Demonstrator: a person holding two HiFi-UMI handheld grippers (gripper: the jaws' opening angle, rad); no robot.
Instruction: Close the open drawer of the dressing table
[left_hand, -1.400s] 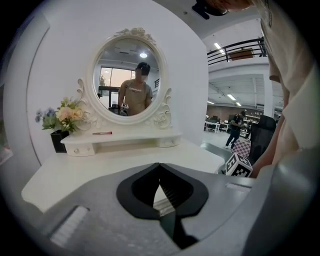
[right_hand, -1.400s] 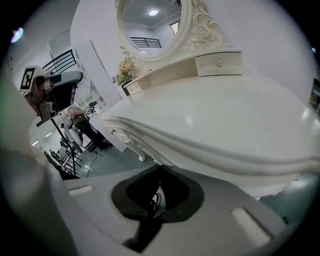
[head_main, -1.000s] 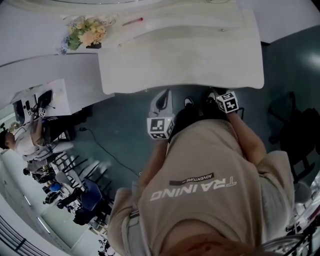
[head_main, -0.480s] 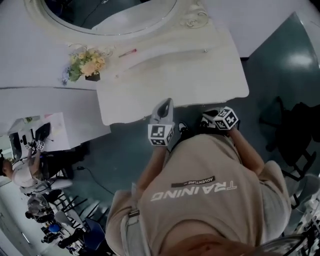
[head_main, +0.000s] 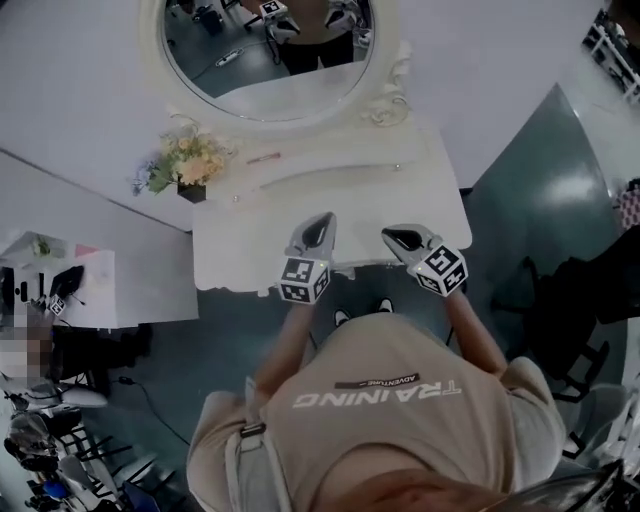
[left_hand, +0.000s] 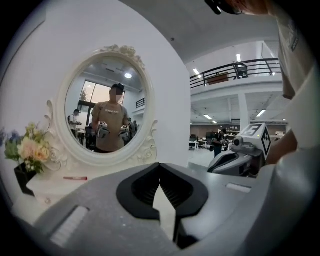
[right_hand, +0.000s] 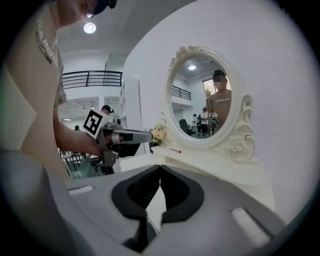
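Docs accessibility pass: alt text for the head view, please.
Seen from above, a person holds the left tongs and right tongs side by side over the front edge of a white dressing table; an oval mirror and flowers stand behind.

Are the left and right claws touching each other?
Apart. The head view shows white tabletop between the left claw and the right claw.

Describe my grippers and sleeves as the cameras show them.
The left gripper and right gripper are grey tapered shells with black-lined jaws, each carrying a white cube with black square markers. No cables show. The person wears a beige short-sleeved T-shirt with white lettering.
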